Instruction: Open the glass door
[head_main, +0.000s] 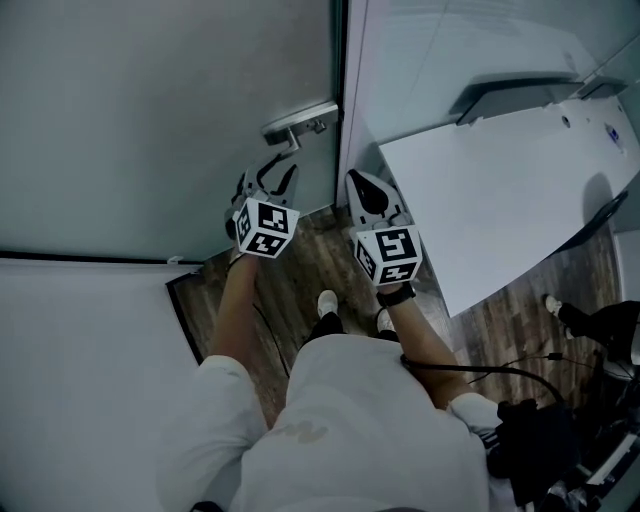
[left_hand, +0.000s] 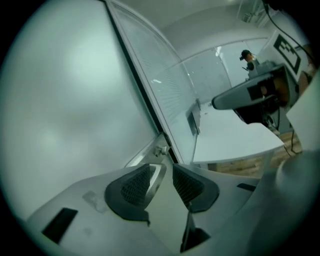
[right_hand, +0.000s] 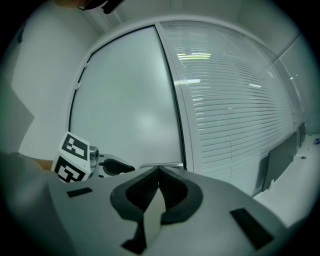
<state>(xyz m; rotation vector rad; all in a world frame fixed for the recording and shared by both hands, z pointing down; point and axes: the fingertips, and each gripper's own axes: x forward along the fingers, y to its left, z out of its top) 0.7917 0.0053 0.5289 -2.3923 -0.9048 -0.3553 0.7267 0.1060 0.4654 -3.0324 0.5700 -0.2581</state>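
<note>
Left gripper view: our left gripper (left_hand: 161, 171) has its jaws standing apart with nothing clamped. The silver door handle (left_hand: 156, 176) shows in the gap, close by the left-hand pad. We see no pad pressing on it.
Head view, left side: this gripper sits just below the handle and points up at it, near the latch edge of the door.
Right gripper: our right gripper (right_hand: 158, 171) has its jaws pressed together and holds nothing. It hangs beside the left one, in front of the door frame (head_main: 341, 90).
Glass door: the frosted glass door (head_main: 170, 120) looks closed, its edge lying against the frame with no gap that we can see.
Surroundings: a slatted glass wall (right_hand: 235, 100) runs to the right of the frame, with a white desk (head_main: 500, 200) beyond it. A wood floor (head_main: 290, 290) lies under our feet.
Progress: we judge this to be the approach. The handle is lined up but not gripped, and nothing of the opening is done.
Left to do: close on the handle, turn it down and swing the door. We can't tell from here which way it swings.
</note>
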